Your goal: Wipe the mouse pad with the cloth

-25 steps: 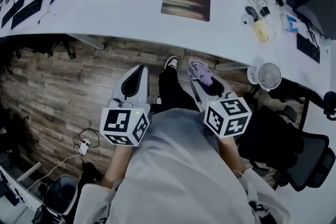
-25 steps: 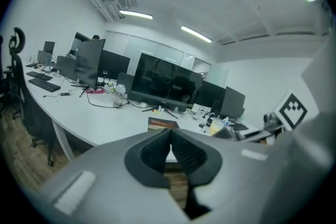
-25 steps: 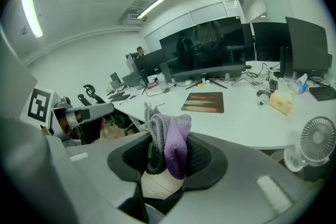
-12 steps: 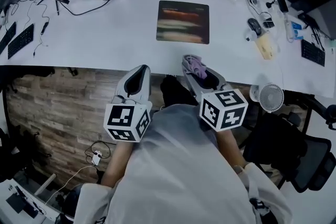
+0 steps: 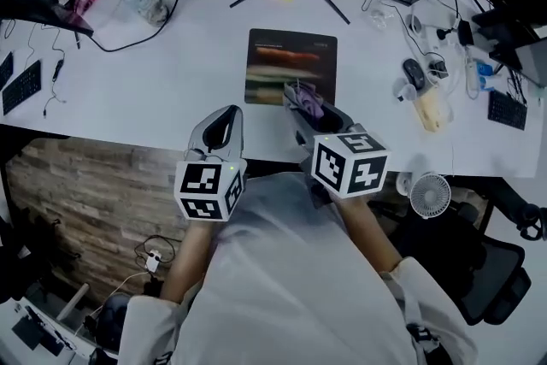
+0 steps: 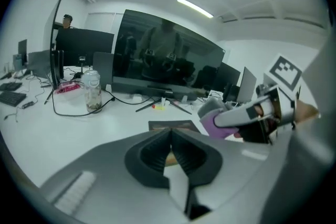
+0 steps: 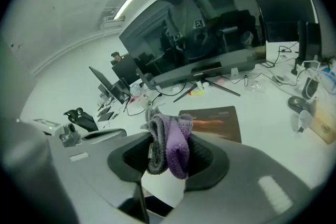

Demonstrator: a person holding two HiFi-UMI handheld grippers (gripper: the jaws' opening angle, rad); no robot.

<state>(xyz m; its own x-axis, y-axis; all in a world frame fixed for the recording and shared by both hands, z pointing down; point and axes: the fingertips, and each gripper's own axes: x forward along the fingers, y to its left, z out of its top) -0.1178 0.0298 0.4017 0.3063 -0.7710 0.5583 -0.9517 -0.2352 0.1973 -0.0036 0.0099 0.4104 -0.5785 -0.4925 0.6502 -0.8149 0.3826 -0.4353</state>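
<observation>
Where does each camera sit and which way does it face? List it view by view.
Head view: on the head, looking steeply down at the desk; torso, forearms, left gripper and right gripper show.
Left gripper view: on the left gripper, looking along its shut jaws toward the monitor; the right gripper shows too.
Right gripper view: on the right gripper, looking along jaws shut on the cloth.
All three share the mouse pad.

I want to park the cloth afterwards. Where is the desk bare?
Bare desk lies between the jar and the mouse pad, and between the pad and the mouse. The right end, around the mouse and cables, is crowded.
</observation>
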